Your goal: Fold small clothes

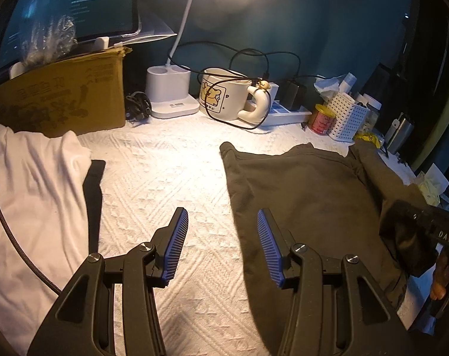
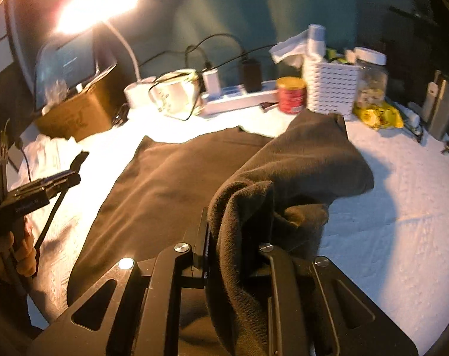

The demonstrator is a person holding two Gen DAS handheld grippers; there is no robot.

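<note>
A dark olive garment (image 1: 301,190) lies spread on the white textured cloth (image 1: 171,178). My left gripper (image 1: 221,222) hovers open over that cloth just left of the garment's left edge, nothing between its blue pads (image 1: 177,243). My right gripper (image 2: 239,237) is shut on a bunched fold of the dark garment (image 2: 171,184), lifting its right side up and over the flat part. In the left wrist view the right gripper's body (image 1: 426,231) shows at the right edge. A white garment (image 1: 31,195) lies at the left.
Along the back stand a cardboard box (image 1: 64,101), a lamp base (image 1: 171,95), a mug (image 1: 224,95), a power strip (image 1: 286,112), a red can (image 2: 291,95), a white perforated basket (image 2: 331,92) and cables. A hand (image 2: 20,255) holds the left tool.
</note>
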